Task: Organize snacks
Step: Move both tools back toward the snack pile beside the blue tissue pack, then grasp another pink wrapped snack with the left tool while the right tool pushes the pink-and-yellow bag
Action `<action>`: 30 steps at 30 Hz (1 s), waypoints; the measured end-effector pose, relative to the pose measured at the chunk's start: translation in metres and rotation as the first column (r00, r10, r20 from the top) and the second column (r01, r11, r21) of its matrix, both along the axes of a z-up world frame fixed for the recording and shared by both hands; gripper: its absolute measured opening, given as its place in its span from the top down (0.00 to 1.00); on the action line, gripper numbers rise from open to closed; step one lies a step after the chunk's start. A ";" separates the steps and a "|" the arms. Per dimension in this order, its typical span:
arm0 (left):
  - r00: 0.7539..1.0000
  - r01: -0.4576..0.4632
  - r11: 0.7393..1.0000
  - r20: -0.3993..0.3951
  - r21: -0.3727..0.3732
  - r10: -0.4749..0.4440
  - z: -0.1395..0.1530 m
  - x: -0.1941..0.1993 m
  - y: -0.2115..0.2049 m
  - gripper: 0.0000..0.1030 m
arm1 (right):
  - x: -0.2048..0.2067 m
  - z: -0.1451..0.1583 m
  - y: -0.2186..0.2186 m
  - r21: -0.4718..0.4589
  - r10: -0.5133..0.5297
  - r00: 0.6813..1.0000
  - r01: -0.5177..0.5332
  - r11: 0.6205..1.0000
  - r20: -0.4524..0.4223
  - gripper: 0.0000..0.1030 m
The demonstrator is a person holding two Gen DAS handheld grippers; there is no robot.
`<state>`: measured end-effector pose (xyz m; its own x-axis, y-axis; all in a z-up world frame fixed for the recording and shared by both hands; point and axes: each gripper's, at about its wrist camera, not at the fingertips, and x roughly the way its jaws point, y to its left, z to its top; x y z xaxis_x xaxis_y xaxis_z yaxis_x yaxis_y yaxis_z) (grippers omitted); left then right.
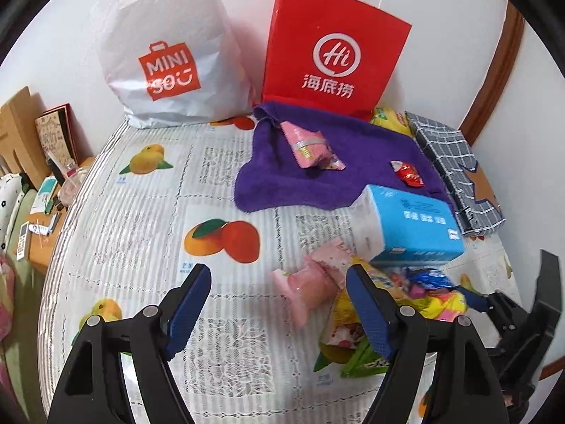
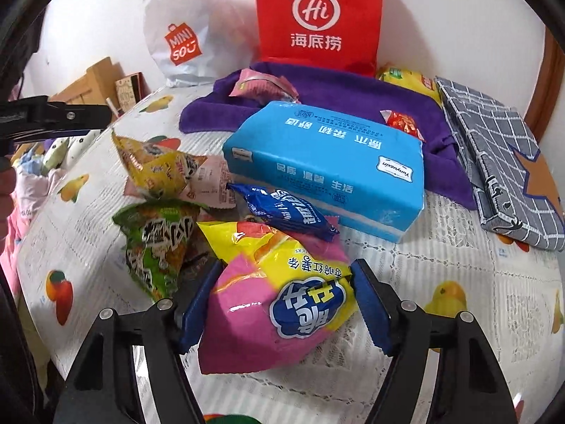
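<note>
A heap of snack packets lies on the fruit-print tablecloth (image 2: 441, 265). My right gripper (image 2: 282, 300) is shut on a puffy pink and yellow snack bag (image 2: 279, 296), one blue pad against each side of it. Beside that bag lie a green bag (image 2: 159, 243), a yellow packet (image 2: 159, 169) and a dark blue packet (image 2: 286, 212). My left gripper (image 1: 279, 304) stands open above the cloth with nothing between its pads. A pink packet (image 1: 303, 282) lies just beyond its tips, to the right. Another pink packet (image 1: 307, 146) and a red candy (image 1: 408, 173) rest on the purple towel (image 1: 353, 162).
A blue tissue pack (image 2: 325, 162) lies behind the heap. A red paper bag (image 2: 317, 14) and a white plastic bag (image 2: 183, 42) stand against the back wall. A checked cloth pouch (image 2: 501, 162) lies at the right. A cluttered wooden side table (image 1: 42, 247) is left of the table edge.
</note>
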<state>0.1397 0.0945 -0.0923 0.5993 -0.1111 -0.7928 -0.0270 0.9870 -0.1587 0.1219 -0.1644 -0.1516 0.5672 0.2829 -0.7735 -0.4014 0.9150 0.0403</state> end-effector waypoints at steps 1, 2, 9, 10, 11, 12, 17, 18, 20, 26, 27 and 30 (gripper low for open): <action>1.000 -0.004 1.000 -0.004 -0.003 0.004 -0.003 0.001 0.002 0.25 | -0.002 0.001 -0.002 -0.004 -0.002 1.000 0.002 1.000 0.006 0.31; 1.000 -0.007 1.000 -0.007 -0.009 0.007 -0.006 0.002 0.003 0.25 | -0.005 0.003 -0.005 -0.009 -0.006 1.000 0.006 1.000 0.013 0.31; 0.998 -0.024 1.000 -0.054 -0.017 0.023 -0.027 0.018 0.008 0.25 | -0.021 0.016 -0.041 -0.023 -0.075 0.993 0.077 0.997 0.090 0.32; 0.998 -0.021 1.000 -0.060 -0.016 0.020 -0.029 0.020 0.007 0.25 | -0.020 0.015 -0.048 -0.033 -0.096 0.991 0.100 0.994 0.096 0.32; 0.998 -0.013 1.000 -0.066 -0.018 0.012 -0.032 0.022 0.006 0.25 | -0.020 0.013 -0.055 -0.042 -0.118 0.988 0.123 0.992 0.101 0.32; 0.997 -0.003 1.000 -0.071 -0.022 0.001 -0.035 0.025 0.005 0.26 | -0.019 0.011 -0.060 -0.047 -0.135 0.985 0.140 0.989 0.105 0.32; 0.993 0.034 0.999 -0.112 -0.039 -0.038 -0.053 0.035 -0.002 0.46 | -0.014 -0.004 -0.074 -0.019 -0.161 0.983 0.164 0.986 0.092 0.32; 0.991 0.040 0.998 -0.122 -0.051 -0.046 -0.055 0.036 -0.003 0.49 | -0.014 -0.006 -0.073 -0.020 -0.161 0.982 0.163 0.986 0.095 0.32; 0.989 0.054 0.996 -0.131 -0.074 -0.063 -0.059 0.039 -0.004 0.68 | -0.014 -0.007 -0.071 -0.023 -0.157 0.982 0.161 0.987 0.106 0.32; 0.991 0.076 0.992 -0.098 -0.102 -0.086 -0.051 0.032 -0.001 0.87 | -0.019 0.000 -0.056 0.050 -0.075 0.992 0.070 0.996 0.098 0.32; 0.992 0.074 0.992 -0.099 -0.103 -0.084 -0.050 0.030 0.001 0.87 | -0.019 0.000 -0.053 0.041 -0.072 0.992 0.068 0.997 0.104 0.32; 0.994 0.049 0.995 -0.096 -0.085 -0.057 -0.049 0.022 0.012 0.87 | -0.018 -0.001 -0.045 0.020 -0.066 0.992 0.064 0.998 0.108 0.32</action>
